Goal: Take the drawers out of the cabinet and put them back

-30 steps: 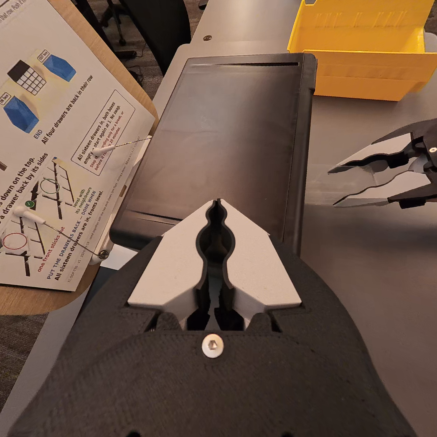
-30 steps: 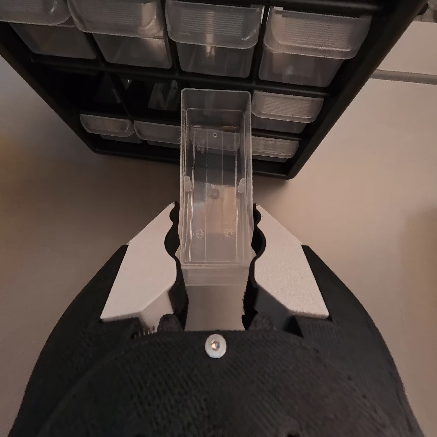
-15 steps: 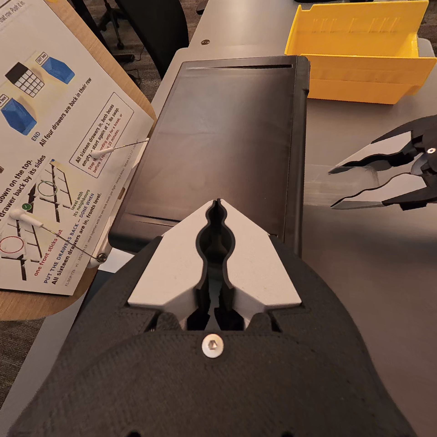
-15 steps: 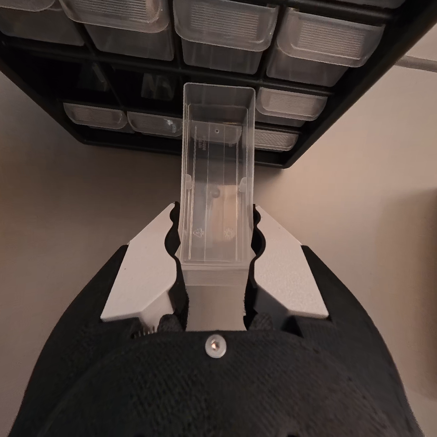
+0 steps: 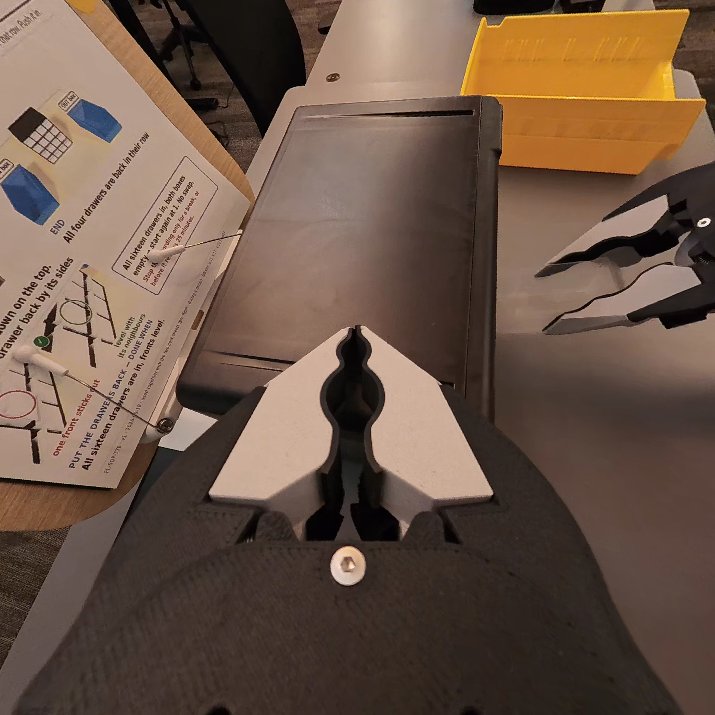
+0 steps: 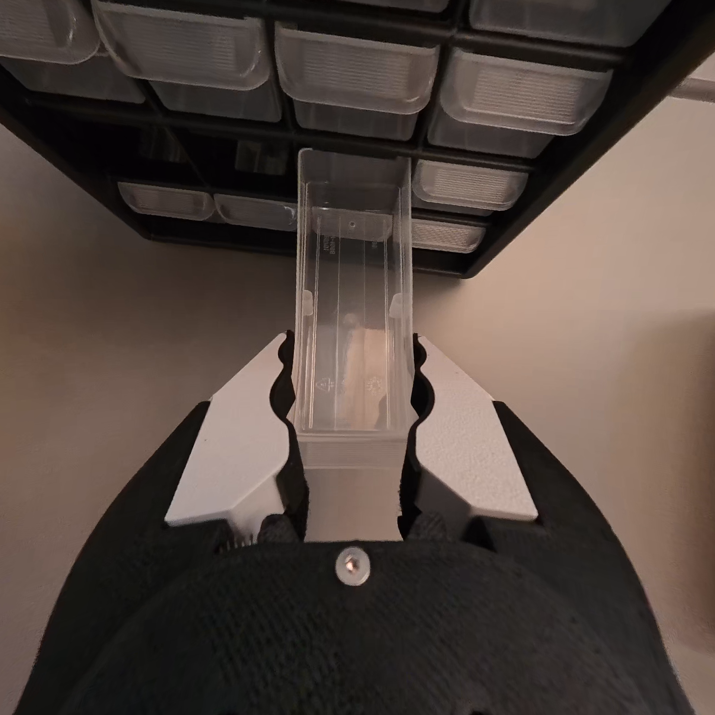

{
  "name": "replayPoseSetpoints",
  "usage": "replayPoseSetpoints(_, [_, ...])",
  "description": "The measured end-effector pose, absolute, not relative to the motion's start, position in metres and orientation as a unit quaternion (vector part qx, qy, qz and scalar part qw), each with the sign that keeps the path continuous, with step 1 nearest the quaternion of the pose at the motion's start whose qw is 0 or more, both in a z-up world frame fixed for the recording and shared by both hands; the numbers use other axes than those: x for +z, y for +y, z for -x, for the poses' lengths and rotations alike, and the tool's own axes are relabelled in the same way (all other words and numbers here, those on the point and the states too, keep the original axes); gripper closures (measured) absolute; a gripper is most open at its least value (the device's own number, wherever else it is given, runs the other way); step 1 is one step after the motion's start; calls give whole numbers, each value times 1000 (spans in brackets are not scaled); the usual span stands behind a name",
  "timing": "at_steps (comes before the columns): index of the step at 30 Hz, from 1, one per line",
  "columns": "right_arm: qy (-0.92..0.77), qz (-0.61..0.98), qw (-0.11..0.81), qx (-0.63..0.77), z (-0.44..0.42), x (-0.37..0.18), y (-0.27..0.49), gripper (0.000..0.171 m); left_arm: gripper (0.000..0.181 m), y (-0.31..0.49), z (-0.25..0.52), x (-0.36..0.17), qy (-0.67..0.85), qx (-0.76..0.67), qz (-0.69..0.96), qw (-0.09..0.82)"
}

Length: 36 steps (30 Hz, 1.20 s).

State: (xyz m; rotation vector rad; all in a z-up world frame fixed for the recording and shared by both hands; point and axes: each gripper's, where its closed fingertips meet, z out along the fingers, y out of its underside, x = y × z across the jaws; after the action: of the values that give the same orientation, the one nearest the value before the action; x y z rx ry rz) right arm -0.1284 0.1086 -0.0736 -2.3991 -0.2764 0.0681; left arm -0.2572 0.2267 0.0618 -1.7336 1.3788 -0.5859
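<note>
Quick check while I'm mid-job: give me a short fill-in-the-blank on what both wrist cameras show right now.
1. The right gripper is shut on a clear plastic ____.
2. The left gripper is shut and holds ____.
3. The bin beyond the black cabinet is coloured ____.
4. Left of the slot that the held drawer's far end meets, that row shows ____ empty slots.

Missing words: drawer; nothing; yellow; two

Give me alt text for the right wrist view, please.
The right claw grips an empty clear drawer by its sides, its far end at an open slot in the black cabinet. Other clear drawers fill neighbouring slots.
</note>
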Motion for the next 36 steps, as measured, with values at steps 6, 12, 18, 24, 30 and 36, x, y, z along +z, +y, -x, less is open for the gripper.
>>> replayPoseSetpoints(6, [-101,917,385,30,131,-72,121,113,181,227,257,62,546,-238,689,413])
replayPoseSetpoints(12, [-97,896,433,28,138,-74,148,112,181,227,257,62,547,-235,690,411])
replayPoseSetpoints(18, [-108,856,504,46,148,-64,172,106,181,227,258,62,542,-241,692,411])
replayPoseSetpoints(24, [-283,729,624,-10,147,-40,131,93,181,226,258,62,541,-250,690,411])
replayPoseSetpoints(30, [-494,560,637,-193,135,-61,97,143,181,226,258,62,548,-237,689,411])
replayPoseSetpoints(36, [-523,459,634,-337,132,-56,107,161,181,226,258,62,550,-233,689,410])
